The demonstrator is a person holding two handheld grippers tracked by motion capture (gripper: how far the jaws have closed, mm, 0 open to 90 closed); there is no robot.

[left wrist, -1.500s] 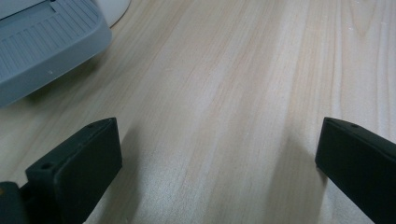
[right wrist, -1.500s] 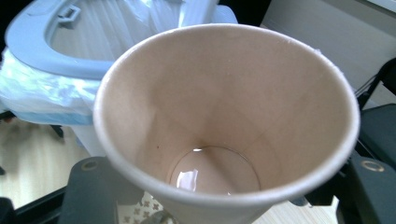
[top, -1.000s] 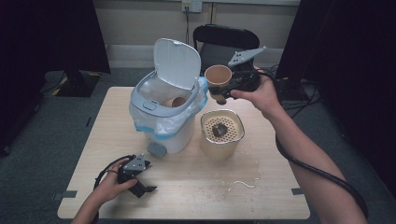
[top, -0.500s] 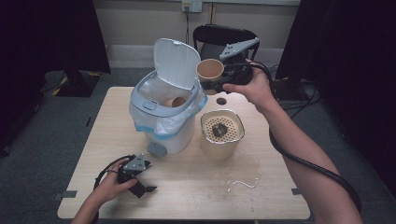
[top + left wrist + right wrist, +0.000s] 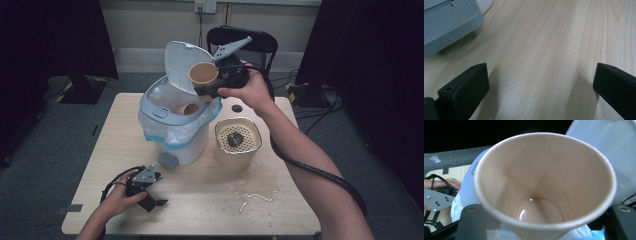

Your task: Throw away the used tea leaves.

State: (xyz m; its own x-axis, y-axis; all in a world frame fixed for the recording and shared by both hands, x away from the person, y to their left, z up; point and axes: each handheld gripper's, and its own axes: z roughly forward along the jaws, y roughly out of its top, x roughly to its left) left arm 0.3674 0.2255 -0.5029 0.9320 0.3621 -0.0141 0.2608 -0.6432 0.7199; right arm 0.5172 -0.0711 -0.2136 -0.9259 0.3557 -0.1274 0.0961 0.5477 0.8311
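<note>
Paper cup point(image 5: 544, 187) between the right gripper's point(image 5: 544, 220) jaws, tilted.

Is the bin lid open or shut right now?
Open. In the high view the bin's lid stands up behind the bag-lined bin, and a paper cup lies inside.

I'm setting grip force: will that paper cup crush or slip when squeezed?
The paper cup looks thin-walled, so it would probably dent under a hard squeeze. It seems nearly empty, with a wet-looking bottom, so likely light. The right gripper holds it tilted; its tapered sides could slip.
</note>
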